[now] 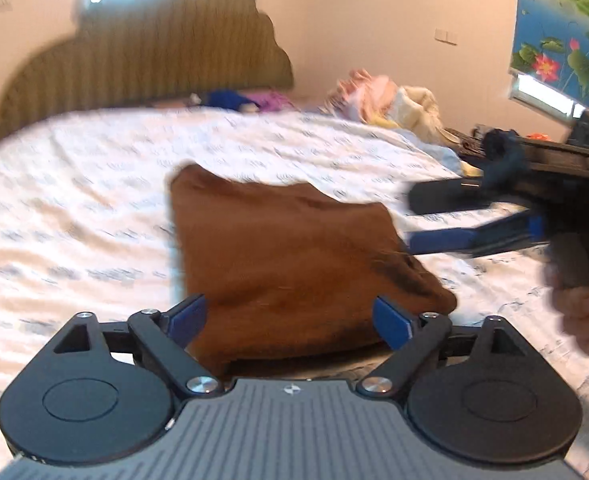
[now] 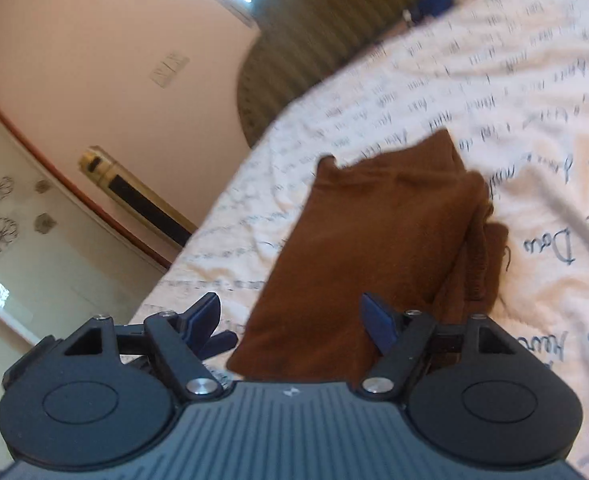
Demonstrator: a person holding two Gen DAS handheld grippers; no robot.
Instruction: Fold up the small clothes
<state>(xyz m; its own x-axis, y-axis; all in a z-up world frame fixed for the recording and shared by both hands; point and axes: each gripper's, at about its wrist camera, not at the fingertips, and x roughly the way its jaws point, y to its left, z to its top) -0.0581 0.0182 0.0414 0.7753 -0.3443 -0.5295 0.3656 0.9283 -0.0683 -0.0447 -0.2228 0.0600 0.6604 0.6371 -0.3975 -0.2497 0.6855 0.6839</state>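
A brown garment (image 1: pixel 294 256) lies folded into a thick rectangle on the white printed bedsheet (image 1: pixel 74 200). My left gripper (image 1: pixel 290 308) hangs over its near edge, jaws wide open and nothing pinched between the blue pads. At the right of the left wrist view, my right gripper (image 1: pixel 426 218) points at the garment's right edge with its fingers apart, clear of the cloth. In the right wrist view the same brown garment (image 2: pixel 374 248) shows stacked layers along its right side. There the right gripper (image 2: pixel 290 304) is open just above its near end.
A padded striped headboard (image 1: pixel 154 52) stands at the far end of the bed. A heap of pale clothes (image 1: pixel 386 100) lies at the far right, with blue and purple items (image 1: pixel 246 100) by the headboard. A hand (image 1: pixel 582 312) holds the right gripper's handle. The bed's edge (image 2: pixel 198 240) drops off at left.
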